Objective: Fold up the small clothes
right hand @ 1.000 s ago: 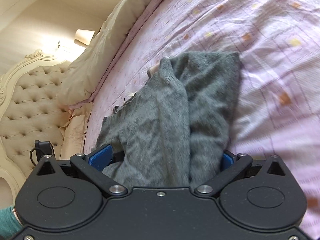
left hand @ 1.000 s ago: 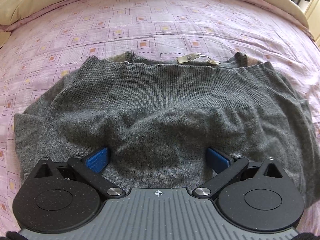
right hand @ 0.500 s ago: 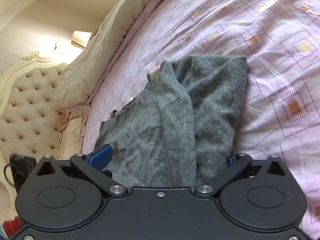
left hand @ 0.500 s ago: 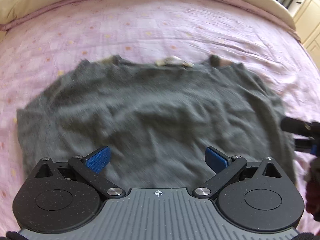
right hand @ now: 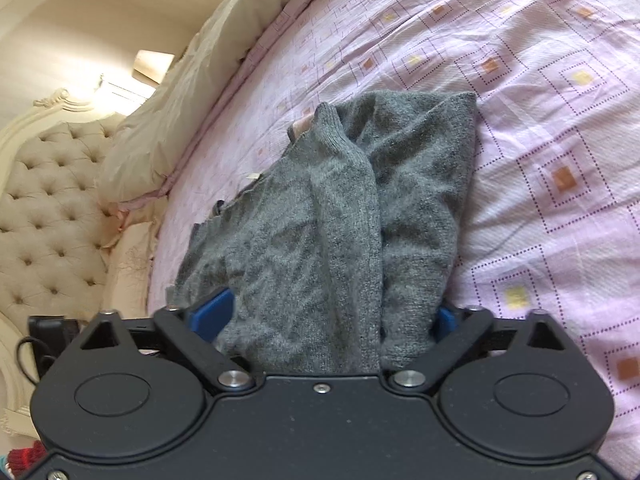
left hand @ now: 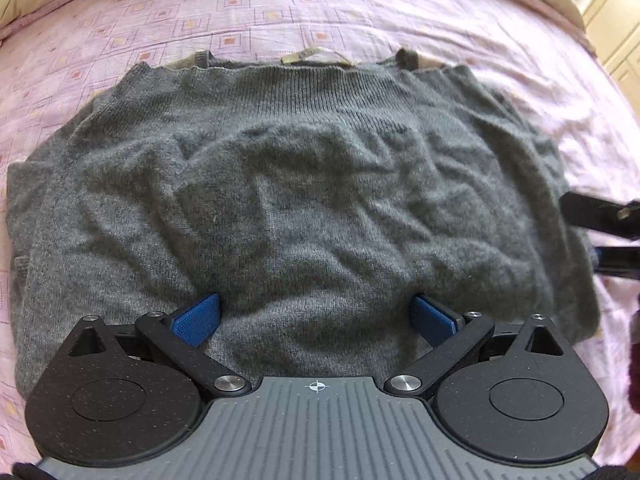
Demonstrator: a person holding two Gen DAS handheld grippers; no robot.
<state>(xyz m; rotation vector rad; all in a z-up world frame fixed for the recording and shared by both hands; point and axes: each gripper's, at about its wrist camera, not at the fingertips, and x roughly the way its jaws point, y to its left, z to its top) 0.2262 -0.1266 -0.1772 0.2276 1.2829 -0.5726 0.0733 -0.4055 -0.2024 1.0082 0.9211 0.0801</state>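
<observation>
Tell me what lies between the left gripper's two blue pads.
Grey knit: the sweater bulges up between the left gripper's spread fingers, nothing else there, as the left wrist view shows.

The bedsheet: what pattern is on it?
Pink bedsheet with nested squares, orange or yellow centres; clearest in the right wrist view.

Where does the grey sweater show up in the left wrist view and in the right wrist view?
Left wrist view: the grey sweater lies spread across the middle of the picture, neckline at the top.
Right wrist view: the sweater runs bunched from the centre down between the fingers of the right claw.
Shared landmark: the pink patterned bedsheet under it.
</observation>
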